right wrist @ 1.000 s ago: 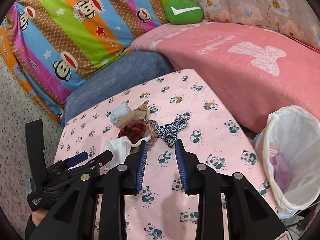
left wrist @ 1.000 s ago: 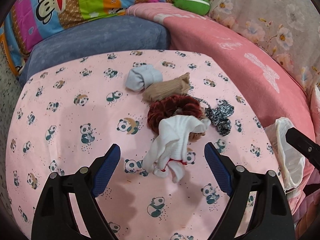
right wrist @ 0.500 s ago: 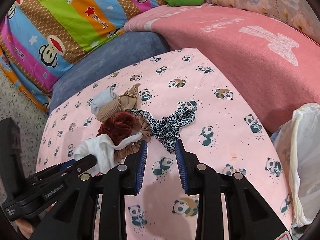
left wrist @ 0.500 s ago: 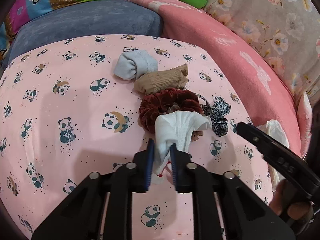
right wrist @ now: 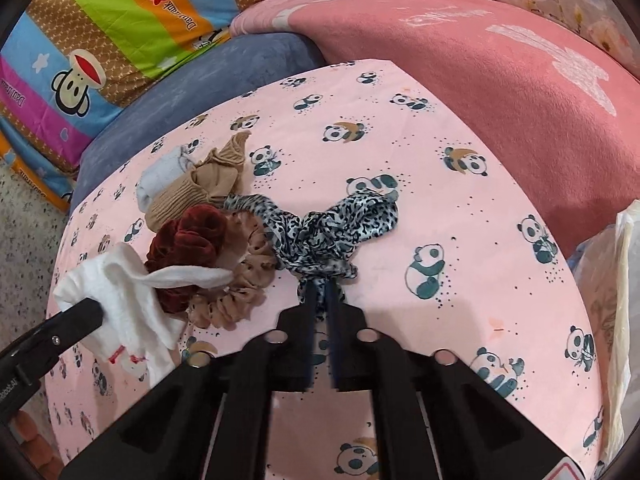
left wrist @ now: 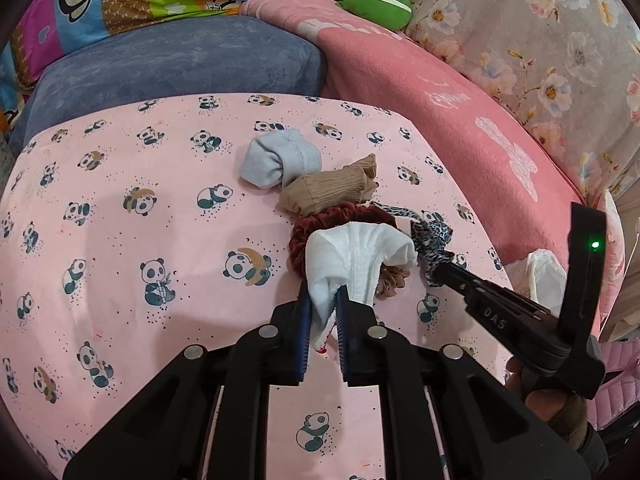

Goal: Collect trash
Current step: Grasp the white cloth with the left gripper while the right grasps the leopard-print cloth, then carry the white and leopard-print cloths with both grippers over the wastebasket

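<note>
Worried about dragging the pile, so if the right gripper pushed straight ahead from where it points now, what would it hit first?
The right gripper is already shut on the leopard-print scrunchie, so it would bunch that fabric first. Beyond it lies bare panda-print cloth; depth is unclear.

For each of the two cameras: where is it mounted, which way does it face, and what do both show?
Left wrist: on the left tool, facing forward over the panda cloth; the tool pinches the white sock; the right tool enters at right.
Right wrist: on the right tool, facing forward; it pinches the leopard scrunchie.
Shared: sock, red scrunchie, blue cushion.
</note>
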A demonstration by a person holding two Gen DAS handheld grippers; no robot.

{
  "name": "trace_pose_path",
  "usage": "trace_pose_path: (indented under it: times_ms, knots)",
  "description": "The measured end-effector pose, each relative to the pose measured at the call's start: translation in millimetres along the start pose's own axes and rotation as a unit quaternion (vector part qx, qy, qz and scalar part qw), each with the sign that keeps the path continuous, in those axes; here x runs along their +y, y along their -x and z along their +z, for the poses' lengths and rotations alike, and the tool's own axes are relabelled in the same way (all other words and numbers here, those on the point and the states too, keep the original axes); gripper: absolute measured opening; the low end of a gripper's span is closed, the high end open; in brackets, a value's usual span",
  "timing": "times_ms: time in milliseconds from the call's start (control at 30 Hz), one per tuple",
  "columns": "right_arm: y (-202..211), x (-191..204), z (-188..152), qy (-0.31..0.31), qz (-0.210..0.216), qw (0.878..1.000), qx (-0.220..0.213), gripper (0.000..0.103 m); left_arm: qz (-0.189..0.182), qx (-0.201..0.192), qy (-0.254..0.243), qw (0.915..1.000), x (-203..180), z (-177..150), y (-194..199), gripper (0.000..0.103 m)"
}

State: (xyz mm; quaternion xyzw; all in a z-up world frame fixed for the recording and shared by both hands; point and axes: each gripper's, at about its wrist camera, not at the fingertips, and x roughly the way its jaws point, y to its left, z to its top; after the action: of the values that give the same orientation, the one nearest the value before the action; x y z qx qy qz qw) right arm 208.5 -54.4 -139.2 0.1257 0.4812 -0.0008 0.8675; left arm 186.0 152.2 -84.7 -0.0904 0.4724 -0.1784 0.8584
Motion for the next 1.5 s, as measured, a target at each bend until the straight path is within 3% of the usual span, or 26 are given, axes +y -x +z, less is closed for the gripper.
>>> trace_pose_path:
  times_ms: [400, 767, 1133, 1500]
  knots:
    - [114, -17, 31, -0.018, 0.038, 0.992, -0.119, 0.005, -0.010, -0.053, -0.042, 0.9976, -47, 22, 44, 0.011]
    - [234, -52, 33, -0.031, 0.048, 0.976, -0.211, 0.005, -0.052, -0.110, -0.115, 0.9859, -132, 36, 88, 0.011]
    - [310, -117, 5, -0.063, 0.014, 0.963, -0.261, 0.005, -0.100, -0.128, -0.187, 0.9689, -226, 26, 102, 0.011]
    - [335, -184, -23, -0.107, -0.013, 0.956, -0.273, 0.005, -0.136, -0.112, -0.229, 0.9573, -289, 10, 94, 0.011]
